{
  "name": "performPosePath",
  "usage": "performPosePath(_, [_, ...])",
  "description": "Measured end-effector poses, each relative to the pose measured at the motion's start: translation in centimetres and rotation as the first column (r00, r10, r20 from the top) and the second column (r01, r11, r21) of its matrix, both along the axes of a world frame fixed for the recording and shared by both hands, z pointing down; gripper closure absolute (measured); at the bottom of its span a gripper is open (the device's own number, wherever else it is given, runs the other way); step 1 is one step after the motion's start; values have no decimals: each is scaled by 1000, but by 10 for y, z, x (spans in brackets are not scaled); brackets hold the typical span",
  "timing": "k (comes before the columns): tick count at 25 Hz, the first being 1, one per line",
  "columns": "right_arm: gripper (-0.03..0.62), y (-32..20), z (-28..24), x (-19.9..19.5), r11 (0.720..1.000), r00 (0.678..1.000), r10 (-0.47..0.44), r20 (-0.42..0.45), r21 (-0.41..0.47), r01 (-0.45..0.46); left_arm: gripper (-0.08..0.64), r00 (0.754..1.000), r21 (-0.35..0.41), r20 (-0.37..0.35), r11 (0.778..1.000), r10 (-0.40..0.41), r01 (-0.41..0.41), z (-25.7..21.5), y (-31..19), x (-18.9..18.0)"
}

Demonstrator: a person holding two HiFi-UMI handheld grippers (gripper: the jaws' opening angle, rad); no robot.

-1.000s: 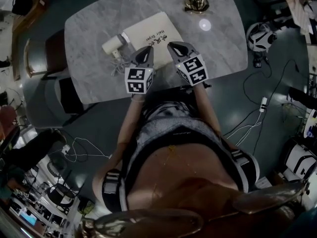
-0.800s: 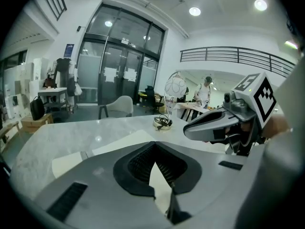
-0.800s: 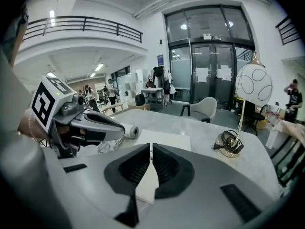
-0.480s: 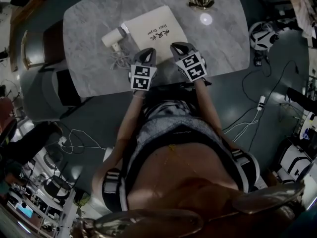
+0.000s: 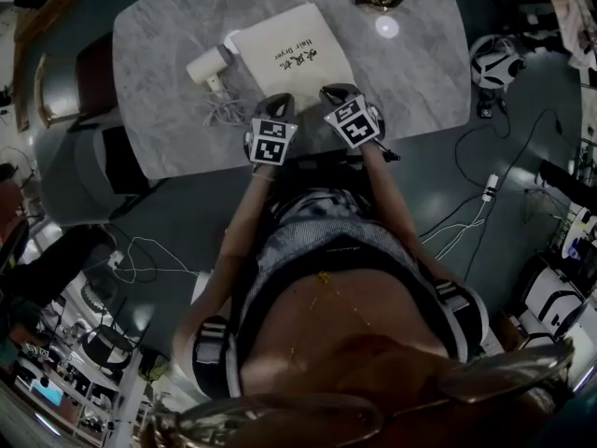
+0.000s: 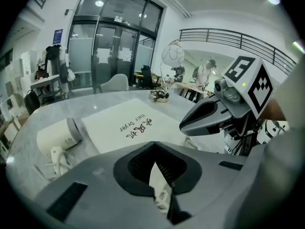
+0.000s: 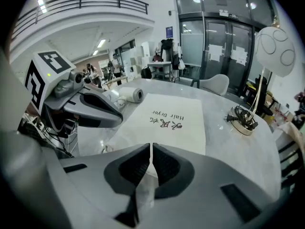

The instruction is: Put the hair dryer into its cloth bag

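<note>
A grey marble table (image 5: 160, 59) stands on a dark floor (image 5: 191, 217) strewn with cables (image 5: 464, 239), glass doors (image 6: 112, 51) behind.

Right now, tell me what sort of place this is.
Probably an open-plan office or lab workspace. Tall glass doors and an upper-floor railing stand behind a grey marble-look table, and loose cables trail over the floor around it.

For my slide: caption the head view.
Left tongs and right tongs, shut, by the bag edge; dryer beside it.
</note>
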State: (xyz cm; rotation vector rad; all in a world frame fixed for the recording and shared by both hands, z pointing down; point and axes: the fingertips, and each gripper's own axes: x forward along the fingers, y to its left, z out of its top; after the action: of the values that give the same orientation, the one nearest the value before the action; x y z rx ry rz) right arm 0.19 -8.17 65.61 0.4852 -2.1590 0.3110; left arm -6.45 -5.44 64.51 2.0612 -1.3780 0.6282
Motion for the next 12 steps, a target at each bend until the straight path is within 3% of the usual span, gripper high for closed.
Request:
performPosePath(5, [522, 9, 22, 7, 998, 995, -53, -79, -25, 51, 568, 999, -6, 28, 1000, 30, -30, 17, 4, 5])
performPosePath(8, [522, 15, 34, 8, 996, 991, -79, -106, -46, 75, 568, 991, -24, 91, 995, 98, -96, 22, 11, 12])
performPosePath(10, [522, 17, 43, 9, 995, 988, -93, -124, -59, 87, 568, 970, -30, 169, 984, 176, -173, 27, 15, 15])
performPosePath(12, [522, 19, 51, 10, 993, 986, -98, -137, -74, 89, 568, 926, -43, 259, 962, 273, -271, 32, 19, 20])
